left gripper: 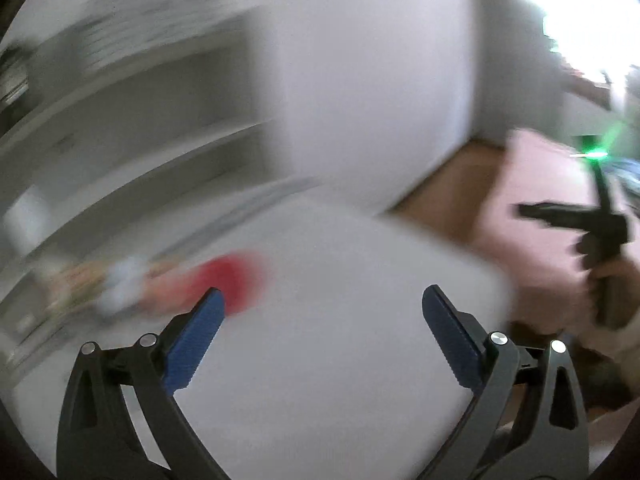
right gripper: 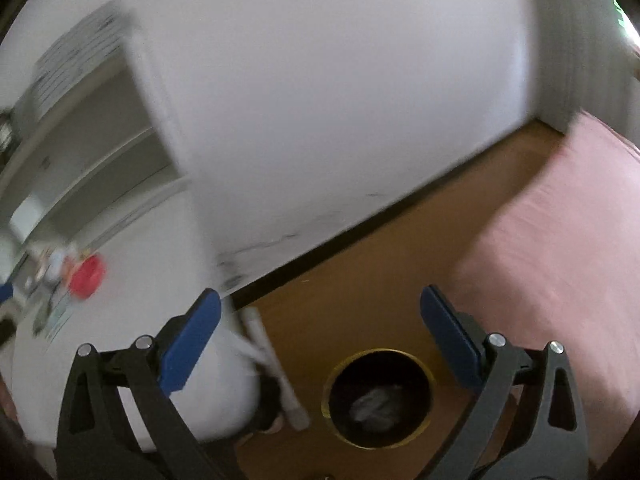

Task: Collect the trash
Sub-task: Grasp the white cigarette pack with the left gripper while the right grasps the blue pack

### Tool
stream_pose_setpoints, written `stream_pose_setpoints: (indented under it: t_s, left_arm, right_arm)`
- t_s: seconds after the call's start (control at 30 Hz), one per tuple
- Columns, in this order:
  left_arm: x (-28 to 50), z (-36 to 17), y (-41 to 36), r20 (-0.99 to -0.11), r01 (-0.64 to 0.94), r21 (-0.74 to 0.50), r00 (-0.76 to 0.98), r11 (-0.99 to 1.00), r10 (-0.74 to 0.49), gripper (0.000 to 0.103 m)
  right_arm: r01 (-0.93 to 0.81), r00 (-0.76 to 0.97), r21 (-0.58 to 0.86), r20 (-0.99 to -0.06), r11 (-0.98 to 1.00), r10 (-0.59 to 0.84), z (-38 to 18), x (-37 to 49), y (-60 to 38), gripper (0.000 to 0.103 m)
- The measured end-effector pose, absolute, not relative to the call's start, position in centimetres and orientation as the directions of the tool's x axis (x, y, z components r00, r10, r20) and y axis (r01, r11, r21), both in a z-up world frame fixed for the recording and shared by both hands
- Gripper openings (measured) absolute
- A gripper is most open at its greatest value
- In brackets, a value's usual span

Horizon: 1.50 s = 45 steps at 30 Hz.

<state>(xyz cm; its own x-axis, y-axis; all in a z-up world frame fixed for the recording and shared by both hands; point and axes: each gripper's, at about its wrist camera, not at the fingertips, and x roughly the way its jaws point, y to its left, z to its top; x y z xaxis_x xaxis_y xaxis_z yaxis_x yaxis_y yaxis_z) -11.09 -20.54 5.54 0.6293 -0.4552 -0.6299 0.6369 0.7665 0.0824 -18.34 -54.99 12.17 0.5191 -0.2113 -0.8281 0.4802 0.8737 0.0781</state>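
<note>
My left gripper [left gripper: 322, 308] hangs open over a white table [left gripper: 340, 360], nothing between its blue pads. A blurred red round item [left gripper: 236, 280] and other small smeared items [left gripper: 100, 284] lie on the table to the left. In the left wrist view the right gripper [left gripper: 576, 220] shows at the right edge, held by a hand [left gripper: 612, 284]. My right gripper [right gripper: 320, 308] is open and empty, high above a round dark bin [right gripper: 378, 398] with a gold rim on the wooden floor. A crumpled pale wad [right gripper: 374, 404] lies inside the bin. The red item [right gripper: 86, 276] also shows at the left.
A white wall [right gripper: 320, 100] rises behind the table. A pink bed cover [right gripper: 560, 240] fills the right side. White table legs [right gripper: 272, 364] stand beside the bin. Blurred white shelving [left gripper: 120, 120] sits at the far left. Bright window light [left gripper: 580, 20] glares at the upper right.
</note>
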Motion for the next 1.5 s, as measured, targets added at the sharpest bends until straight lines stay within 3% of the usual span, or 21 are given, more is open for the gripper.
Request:
stream_pose_setpoints:
  t_s: [0.1, 0.27, 0.4, 0.5, 0.7, 0.77, 1.0, 1.17, 1.27, 1.5]
  left_arm:
    - [-6.9, 4.0, -10.7, -0.703, 0.569, 0.055, 0.606, 0.821, -0.373, 0.096]
    - [-1.6, 0.1, -0.2, -0.78, 0.492, 0.157, 0.594, 0.856, -0.198, 0.096]
    - [1.0, -1.8, 1.9, -0.819, 0.468, 0.184, 0.559, 0.864, -0.128, 0.096]
    - [0.7, -2.1, 2.8, -0.83, 0.478, 0.137, 0.533, 0.867, -0.163, 0.096]
    - [-0.9, -2.2, 2.6, -0.828, 0.48, 0.165, 0.543, 0.862, -0.144, 0.096]
    - [-1.2, -1.7, 2.5, -0.824, 0.474, 0.155, 0.546, 0.867, -0.151, 0.096]
    - [1.4, -2.2, 3.1, -0.84, 0.481, 0.142, 0.521, 0.865, -0.151, 0.096]
    - [3.7, -3.3, 0.2, -0.86, 0.594, 0.181, 0.482, 0.784, -0.166, 0.096]
    - [5.2, -4.2, -1.4, -0.88, 0.652, 0.167, 0.437, 0.74, -0.187, 0.096]
    - [6.5, -4.4, -2.9, -0.889, 0.657, 0.093, 0.393, 0.749, -0.234, 0.096]
  right_arm:
    - [0.356, 0.53, 0.078, -0.838, 0.931, -0.132, 11.3, -14.8, -50.1, 0.096]
    - [0.173, 0.522, 0.062, -0.852, 0.983, -0.038, 9.8, -9.5, -41.4, 0.096]
    - [0.029, 0.491, 0.076, -0.87, 0.997, 0.052, 7.6, -4.9, -33.2, 0.096]
    - [-0.08, 0.458, 0.064, -0.884, 0.995, 0.094, 6.3, -2.3, -26.1, 0.096]
    - [-0.133, 0.433, -0.121, -0.9, 0.984, -0.052, 4.5, 3.2, -14.1, 0.096]
    - [-0.145, 0.404, -0.112, -0.914, 0.983, -0.044, 3.5, 4.2, -12.4, 0.096]
    - [-0.182, 0.368, -0.124, -0.929, 0.976, -0.049, 2.8, 3.5, -14.3, 0.096]
    - [-0.174, 0.333, -0.097, -0.942, 0.98, -0.034, 3.4, 1.2, -19.8, 0.096]
    - [-0.15, 0.339, -0.157, -0.936, 0.976, -0.099, 4.2, 0.2, -22.9, 0.096]
    - [-0.092, 0.34, -0.074, -0.94, 0.993, -0.039, 5.5, -1.0, -25.3, 0.096]
